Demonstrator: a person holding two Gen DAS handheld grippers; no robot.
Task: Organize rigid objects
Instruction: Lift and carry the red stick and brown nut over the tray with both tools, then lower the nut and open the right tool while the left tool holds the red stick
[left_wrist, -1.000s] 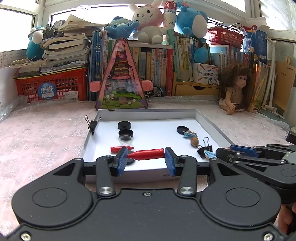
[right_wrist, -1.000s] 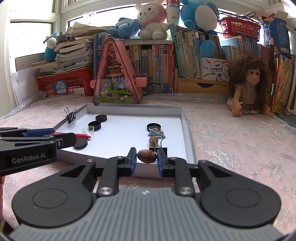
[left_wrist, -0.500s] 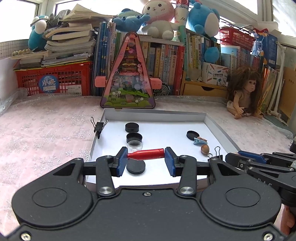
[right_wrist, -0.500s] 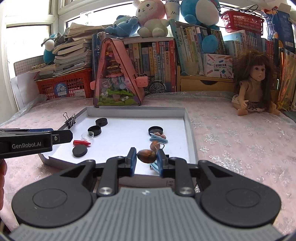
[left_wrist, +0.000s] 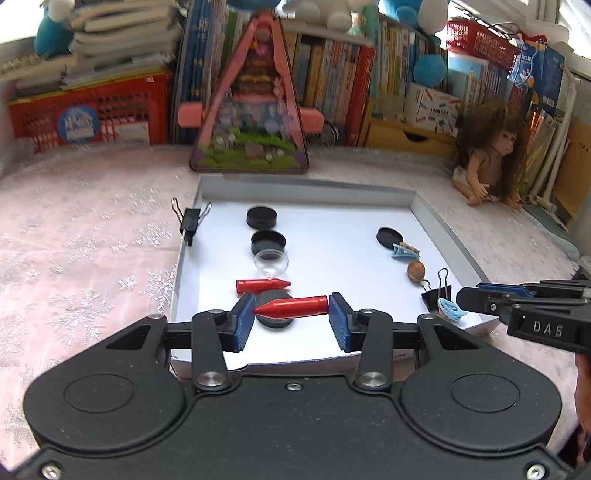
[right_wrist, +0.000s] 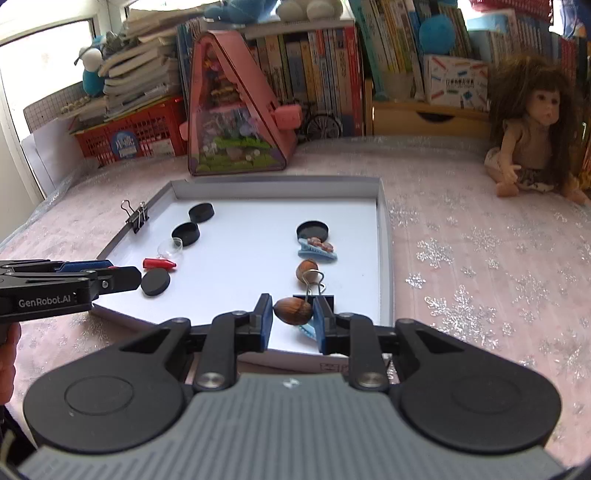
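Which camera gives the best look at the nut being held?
The right wrist view: the nut sits centred between the right gripper pads, close and sharp. In the left wrist view that gripper shows only side-on, and the held nut is hidden.

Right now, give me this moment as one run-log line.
left gripper: shut on red bullet-shaped piece | right gripper: shut on hazelnut | both above white tray near edge
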